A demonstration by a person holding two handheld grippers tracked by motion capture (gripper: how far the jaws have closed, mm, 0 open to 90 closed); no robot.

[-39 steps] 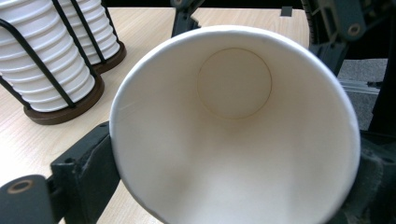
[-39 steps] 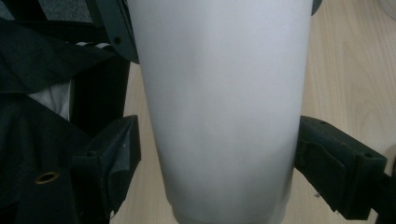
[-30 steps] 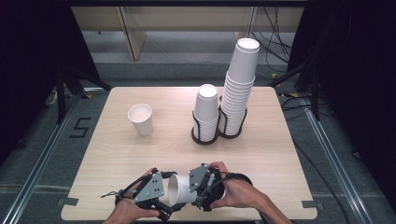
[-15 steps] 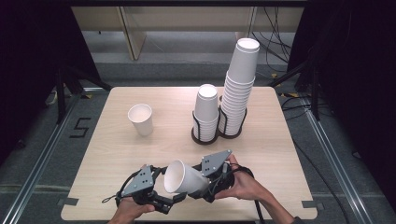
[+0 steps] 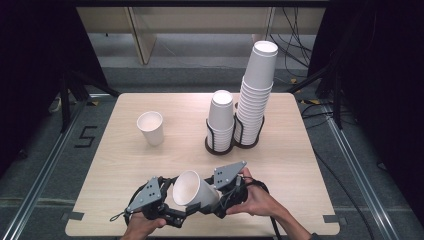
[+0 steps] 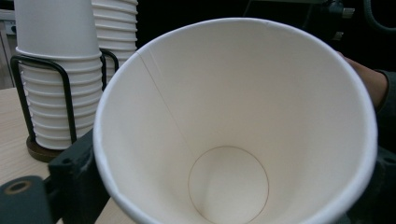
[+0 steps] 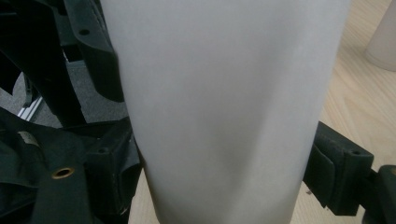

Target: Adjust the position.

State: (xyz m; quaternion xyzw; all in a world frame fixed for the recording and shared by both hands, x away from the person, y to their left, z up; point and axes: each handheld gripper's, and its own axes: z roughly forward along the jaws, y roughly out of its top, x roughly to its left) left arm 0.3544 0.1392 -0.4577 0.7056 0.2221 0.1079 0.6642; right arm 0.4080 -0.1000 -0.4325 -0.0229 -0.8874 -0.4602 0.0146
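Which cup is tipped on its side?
The cup held between the two claws at the table's near edge, mouth facing up-left. The single cup stands upright, and the stacked cups sit in their holder.

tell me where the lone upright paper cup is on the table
In the high view the lone cup stands upright at the table's left middle, apart from and left of the two racked cup stacks.

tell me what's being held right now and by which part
A white paper cup, lying tilted between both grippers: the right gripper clamps its lower body; whether the left gripper grips its rim cannot be told.
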